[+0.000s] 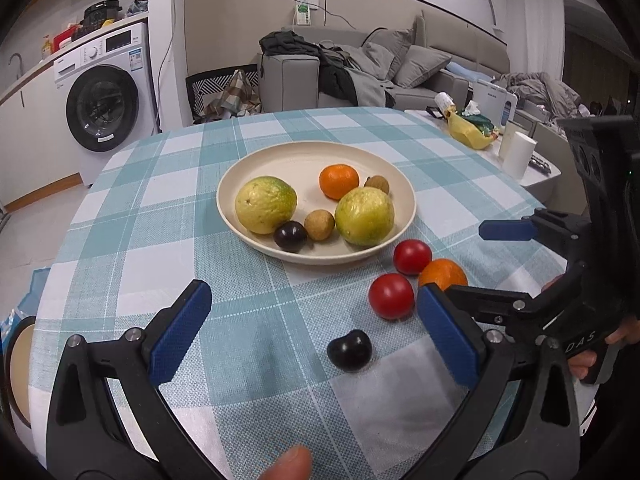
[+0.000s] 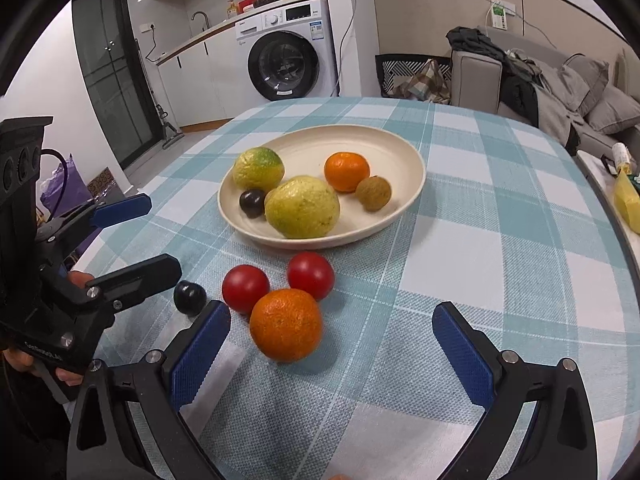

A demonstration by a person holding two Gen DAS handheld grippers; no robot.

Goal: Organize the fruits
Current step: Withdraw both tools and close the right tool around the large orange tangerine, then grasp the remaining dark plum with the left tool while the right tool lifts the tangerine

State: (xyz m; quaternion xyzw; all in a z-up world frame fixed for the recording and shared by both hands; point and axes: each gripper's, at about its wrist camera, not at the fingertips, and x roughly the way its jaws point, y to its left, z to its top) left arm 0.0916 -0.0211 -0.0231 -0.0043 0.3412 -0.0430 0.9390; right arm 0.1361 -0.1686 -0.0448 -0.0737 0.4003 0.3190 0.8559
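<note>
A cream plate (image 1: pixel 280 160) (image 2: pixel 400 148) on the checked tablecloth holds two yellow-green guavas (image 1: pixel 265 204), an orange (image 1: pixel 338 181), two brown longans (image 1: pixel 319 224) and a dark plum (image 1: pixel 290 235). On the cloth in front of the plate lie two red tomatoes (image 1: pixel 391 296) (image 2: pixel 245 289), an orange (image 2: pixel 286 325) (image 1: pixel 443 274) and a dark plum (image 1: pixel 349 350) (image 2: pixel 189 297). My left gripper (image 1: pixel 316 334) is open, the plum between its fingers. My right gripper (image 2: pixel 332 350) is open around the loose orange, apart from it.
The round table's edge curves close on the left in the left wrist view. A side table with a yellow bag (image 1: pixel 468 130) and white cups (image 1: pixel 519 154) stands right. A washing machine (image 1: pixel 106 92) and sofa (image 1: pixel 400 68) stand behind.
</note>
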